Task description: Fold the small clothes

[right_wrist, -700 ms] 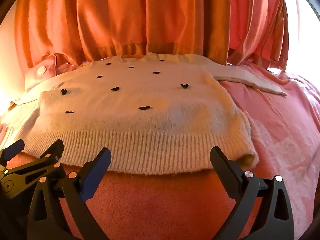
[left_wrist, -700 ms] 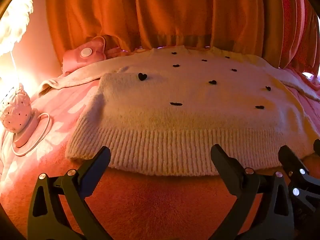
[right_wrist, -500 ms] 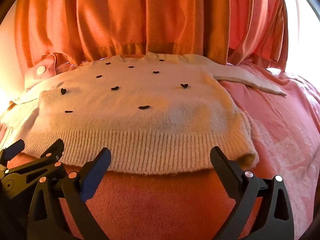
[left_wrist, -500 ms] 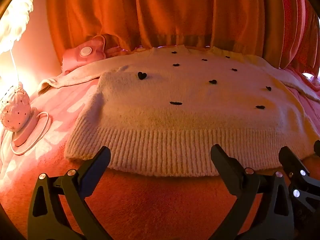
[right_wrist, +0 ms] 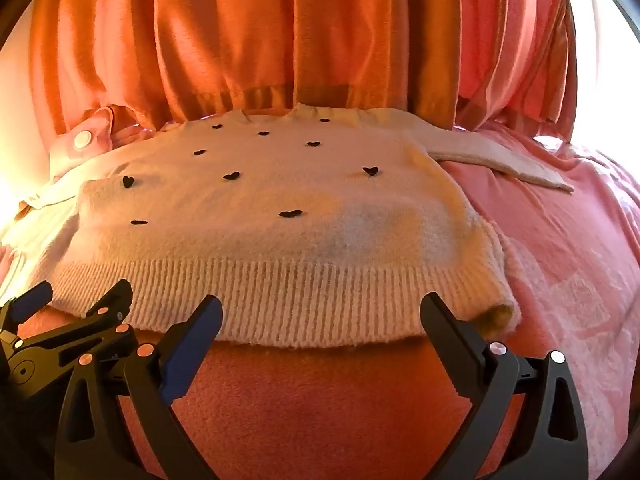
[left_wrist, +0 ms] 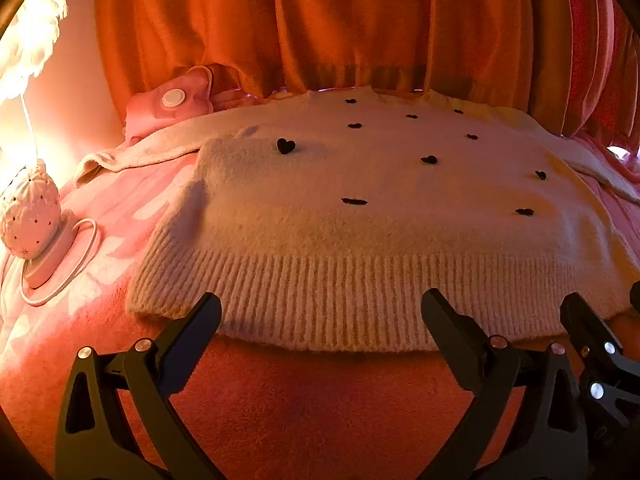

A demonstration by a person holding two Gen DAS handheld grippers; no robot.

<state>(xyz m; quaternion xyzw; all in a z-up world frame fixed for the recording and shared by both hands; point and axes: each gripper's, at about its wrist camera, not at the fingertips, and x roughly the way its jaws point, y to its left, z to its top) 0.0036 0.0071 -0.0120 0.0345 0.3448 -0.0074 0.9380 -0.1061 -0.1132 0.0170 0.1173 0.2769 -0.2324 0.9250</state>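
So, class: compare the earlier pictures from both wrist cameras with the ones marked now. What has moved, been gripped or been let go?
Nothing has visibly changed. The cream sweater lies flat as before, sleeves out to the sides. The left gripper and right gripper are still wide open at its ribbed hem, gripping nothing. The lamp has not moved either.

1. Left wrist cam: sits low behind the left hand-held gripper (left_wrist: 320, 320), angled down across the bed (left_wrist: 312, 408), close to the sweater (left_wrist: 360, 220) hem at lower centre of frame. Curtain (left_wrist: 320, 24) fills the top.
2. Right wrist cam: same low, tilted-down pose behind the right hand-held gripper (right_wrist: 320, 320), equally near the hem, curtain (right_wrist: 280, 28) on top.
3. Overlap: both views share the sweater (right_wrist: 260, 220) and curtain. Each gripper shows in the other's frame: right one at lower right (left_wrist: 600, 320), left one at lower left (right_wrist: 76, 296).
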